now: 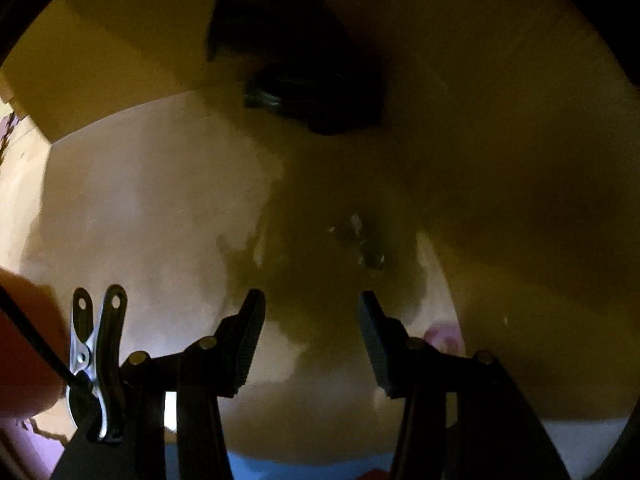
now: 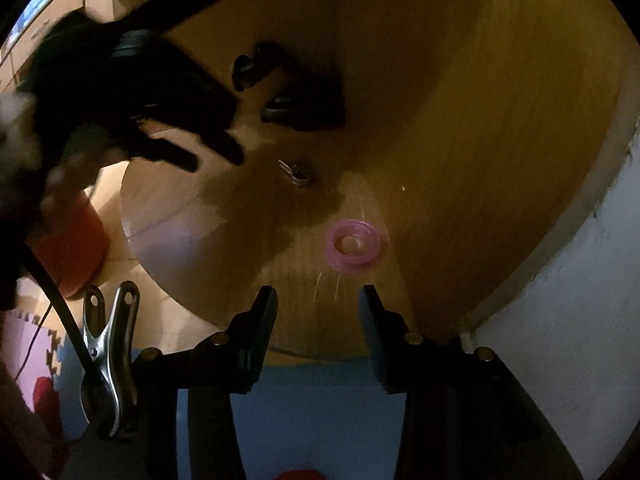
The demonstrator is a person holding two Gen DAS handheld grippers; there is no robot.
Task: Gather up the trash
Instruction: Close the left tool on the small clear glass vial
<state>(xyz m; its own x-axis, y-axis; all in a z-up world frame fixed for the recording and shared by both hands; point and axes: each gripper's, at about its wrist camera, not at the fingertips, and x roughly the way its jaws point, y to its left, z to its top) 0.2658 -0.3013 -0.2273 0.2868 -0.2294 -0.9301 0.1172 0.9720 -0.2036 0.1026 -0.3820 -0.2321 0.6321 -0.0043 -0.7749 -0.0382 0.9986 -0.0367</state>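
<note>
A small shiny crumpled scrap (image 1: 364, 240) lies in shadow on the round wooden table (image 1: 140, 200), just ahead of my left gripper (image 1: 311, 298). That gripper hangs over it, open, with nothing between its fingers. In the right wrist view the same scrap (image 2: 298, 172) sits mid-table, with the left gripper (image 2: 216, 158) coming in from the upper left, its tips short of the scrap. A pink plastic ring (image 2: 352, 244) lies flat nearer to my right gripper (image 2: 318, 292), which is open and empty above the table's near edge. The ring (image 1: 444, 336) peeks out beside the left gripper's right finger.
Dark, bulky objects (image 2: 296, 100) rest at the table's far side, also dark objects (image 1: 312, 96) in the left view. An orange bucket (image 2: 72, 248) stands on the floor to the left of the table. A white wall (image 2: 560, 300) is at right, and a blue floor mat (image 2: 312, 400) lies below.
</note>
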